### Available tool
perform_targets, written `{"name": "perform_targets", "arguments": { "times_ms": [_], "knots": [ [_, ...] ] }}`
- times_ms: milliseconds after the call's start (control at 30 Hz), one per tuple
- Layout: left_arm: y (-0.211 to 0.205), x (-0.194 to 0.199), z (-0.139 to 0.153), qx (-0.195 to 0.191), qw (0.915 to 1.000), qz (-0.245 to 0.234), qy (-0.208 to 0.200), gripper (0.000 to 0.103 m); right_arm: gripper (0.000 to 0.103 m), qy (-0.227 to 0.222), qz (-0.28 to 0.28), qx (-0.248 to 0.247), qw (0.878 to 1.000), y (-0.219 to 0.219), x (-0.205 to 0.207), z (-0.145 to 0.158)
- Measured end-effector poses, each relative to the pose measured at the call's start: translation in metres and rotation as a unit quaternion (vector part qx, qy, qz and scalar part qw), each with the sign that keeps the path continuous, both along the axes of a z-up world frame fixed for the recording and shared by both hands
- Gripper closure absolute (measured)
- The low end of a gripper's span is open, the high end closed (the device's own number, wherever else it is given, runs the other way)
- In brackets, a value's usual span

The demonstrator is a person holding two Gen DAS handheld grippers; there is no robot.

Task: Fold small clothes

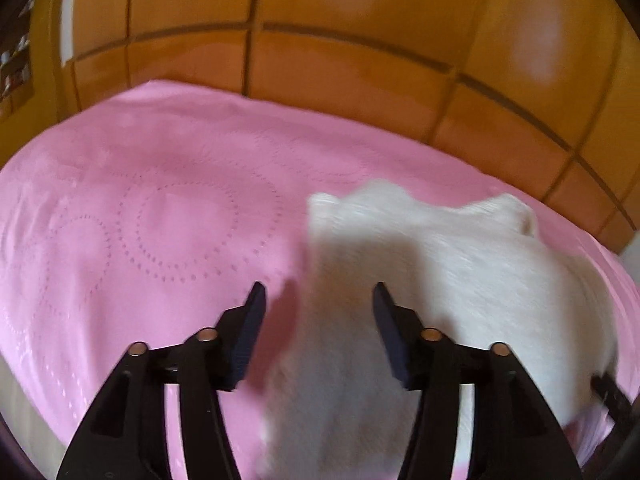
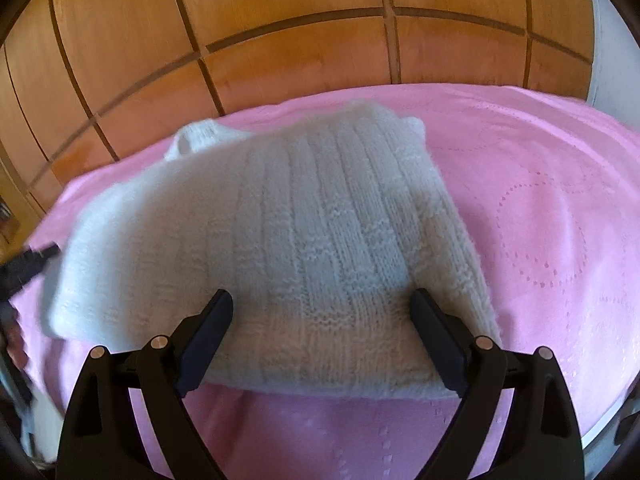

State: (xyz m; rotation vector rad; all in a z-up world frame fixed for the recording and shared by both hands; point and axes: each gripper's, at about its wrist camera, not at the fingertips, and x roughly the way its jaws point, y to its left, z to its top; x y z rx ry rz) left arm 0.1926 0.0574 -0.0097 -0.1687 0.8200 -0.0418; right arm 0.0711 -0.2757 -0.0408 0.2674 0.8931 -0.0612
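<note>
A white ribbed knit garment (image 2: 304, 220) lies folded on a pink bedcover (image 2: 540, 168). My right gripper (image 2: 322, 300) stands open wide over its near hem, one finger on each side of the middle ribs, and the pads do not pinch it. In the left wrist view the same garment (image 1: 440, 248) is blurred. My left gripper (image 1: 318, 292) hangs open above the garment's left edge, with cloth below the gap but not clamped. The left gripper's dark tip (image 2: 36, 260) shows at the left edge of the right wrist view.
A wooden panelled wall (image 1: 320, 60) with dark grooves runs behind the bed. The pink cover (image 1: 160, 184) with dotted heart patterns spreads to the left of the garment. A pale wall (image 2: 612, 60) stands at the far right.
</note>
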Motion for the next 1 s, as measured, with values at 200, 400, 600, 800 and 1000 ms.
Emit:
{"name": "perform_targets", "arguments": {
  "times_ms": [200,400,600,800,1000],
  "knots": [
    [-0.035,-0.033,0.002,0.021,0.9975,-0.065,-0.019,0.045,0.011,-0.046,-0.044,0.023,0.998,-0.041,0.002,0.029],
    [-0.061,-0.034,-0.008,0.033,0.9939,-0.105,-0.008,0.045,0.010,0.019,-0.061,0.096,0.993,-0.081,0.020,-0.010],
    [-0.063,-0.033,-0.017,0.036,0.9929,-0.113,0.003,0.045,0.031,0.020,-0.039,0.111,0.993,-0.079,0.009,-0.013],
    [-0.063,-0.032,-0.021,0.033,0.9930,-0.113,0.005,0.044,0.062,0.039,-0.019,0.112,0.993,-0.069,0.011,-0.011],
    [-0.061,-0.029,-0.023,0.028,0.9929,-0.115,0.009,0.044,0.077,0.058,-0.013,0.099,0.993,-0.057,0.015,-0.004]
  ]
}}
